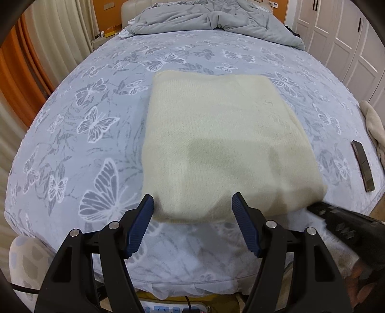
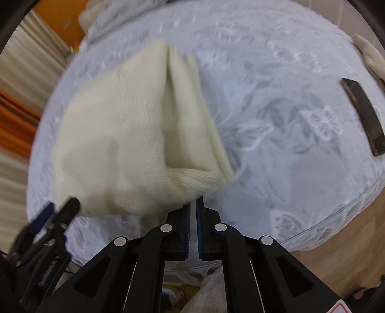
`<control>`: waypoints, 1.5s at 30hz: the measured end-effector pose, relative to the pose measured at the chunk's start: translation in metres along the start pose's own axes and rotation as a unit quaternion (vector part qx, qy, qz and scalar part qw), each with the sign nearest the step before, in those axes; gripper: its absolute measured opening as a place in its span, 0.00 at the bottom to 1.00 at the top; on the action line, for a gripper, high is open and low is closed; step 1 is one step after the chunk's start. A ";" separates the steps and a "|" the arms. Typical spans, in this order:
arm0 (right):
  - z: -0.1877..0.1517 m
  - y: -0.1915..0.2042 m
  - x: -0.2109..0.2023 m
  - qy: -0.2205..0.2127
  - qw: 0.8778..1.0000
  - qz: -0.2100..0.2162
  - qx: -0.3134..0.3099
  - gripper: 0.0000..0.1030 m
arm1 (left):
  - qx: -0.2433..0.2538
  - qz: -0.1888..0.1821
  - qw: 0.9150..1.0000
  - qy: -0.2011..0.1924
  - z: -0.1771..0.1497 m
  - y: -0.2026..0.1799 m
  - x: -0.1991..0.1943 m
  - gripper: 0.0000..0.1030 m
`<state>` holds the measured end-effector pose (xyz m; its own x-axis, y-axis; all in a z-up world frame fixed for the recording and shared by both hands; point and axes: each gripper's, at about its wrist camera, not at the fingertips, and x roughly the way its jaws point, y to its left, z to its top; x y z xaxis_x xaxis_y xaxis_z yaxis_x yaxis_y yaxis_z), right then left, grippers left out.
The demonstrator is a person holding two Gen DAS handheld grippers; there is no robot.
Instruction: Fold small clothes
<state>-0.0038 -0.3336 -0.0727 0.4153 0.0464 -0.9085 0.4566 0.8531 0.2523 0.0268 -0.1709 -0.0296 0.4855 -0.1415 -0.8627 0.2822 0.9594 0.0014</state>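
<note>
The folded cream sweater (image 1: 223, 144) lies near the bed's (image 1: 101, 79) front edge, bare sheet around it. Left gripper (image 1: 192, 204) fingers gape empty at its hem; right gripper (image 2: 193, 204) fingers are closed at its corner, with no cloth seen between them. A phone (image 1: 362, 166) lies well right; the rumpled duvet (image 1: 216, 16) is far back.

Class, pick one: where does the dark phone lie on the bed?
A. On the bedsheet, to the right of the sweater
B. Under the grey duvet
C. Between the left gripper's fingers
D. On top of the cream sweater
A: the phone lies on the butterfly bedsheet, apart from the folded sweater.
</note>
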 end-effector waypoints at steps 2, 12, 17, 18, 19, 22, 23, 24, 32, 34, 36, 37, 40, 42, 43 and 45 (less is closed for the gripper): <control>-0.002 -0.007 -0.013 -0.029 0.999 0.017 0.013 0.13 | -0.011 -0.011 1.000 0.004 -0.003 0.009 -0.003 0.64; 0.017 -0.010 0.001 0.013 0.998 0.038 0.046 0.14 | -0.099 -0.050 0.994 0.016 0.002 0.055 -0.010 0.64; 0.011 -0.008 -0.032 -0.039 0.997 0.054 0.038 0.32 | -0.095 -0.046 0.994 0.003 0.004 0.066 -0.017 0.66; 0.013 -0.002 -0.036 -0.047 0.997 0.056 0.024 0.34 | -0.097 -0.048 0.994 0.006 0.005 0.067 -0.016 0.66; 0.014 0.002 -0.037 -0.050 0.997 0.056 0.016 0.34 | -0.100 -0.051 0.994 0.009 0.005 0.067 -0.014 0.66; 0.021 0.020 -0.019 -0.031 0.999 0.041 -0.016 0.34 | -0.104 -0.060 0.993 0.019 0.006 0.064 -0.008 0.66; 0.023 0.021 -0.006 -0.015 0.999 0.018 -0.023 0.31 | -0.103 -0.062 0.993 0.020 0.007 0.063 -0.006 0.66; 0.024 0.021 0.015 0.011 0.999 -0.028 -0.031 0.29 | -0.100 -0.065 0.993 0.020 0.007 0.061 -0.005 0.66; 0.037 0.013 0.015 0.025 0.998 -0.040 -0.034 0.49 | -0.094 -0.088 0.992 0.017 0.016 0.060 0.006 0.74; 0.048 0.003 0.012 0.005 1.000 -0.011 -0.020 0.57 | -0.112 -0.110 0.987 0.019 0.023 0.065 0.015 0.79; 0.058 -0.007 0.018 0.002 1.000 0.004 -0.003 0.62 | -0.132 -0.143 0.981 0.025 0.030 0.068 0.028 0.82; 0.065 -0.010 0.025 0.008 1.000 0.018 0.008 0.62 | -0.140 -0.151 0.978 0.030 0.033 0.068 0.035 0.82; 0.073 -0.018 0.044 0.021 0.997 0.067 0.033 0.69 | -0.174 -0.181 0.966 0.055 0.039 0.072 0.069 0.88; 0.076 -0.025 0.056 0.025 0.994 0.093 0.054 0.77 | -0.192 -0.198 0.959 0.064 0.039 0.075 0.084 0.94; 0.077 -0.029 0.063 0.030 0.991 0.109 0.071 0.80 | -0.205 -0.212 0.953 0.070 0.039 0.078 0.091 0.94; 0.077 -0.037 0.076 0.047 0.982 0.153 0.104 0.83 | -0.246 -0.258 0.930 0.092 0.036 0.085 0.111 0.95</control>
<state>0.0720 -0.4014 -0.1257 0.4884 0.3401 -0.8036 0.4764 0.6676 0.5721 0.1345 -0.1139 -0.1065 0.2277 -0.6126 -0.7569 0.0023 0.7776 -0.6287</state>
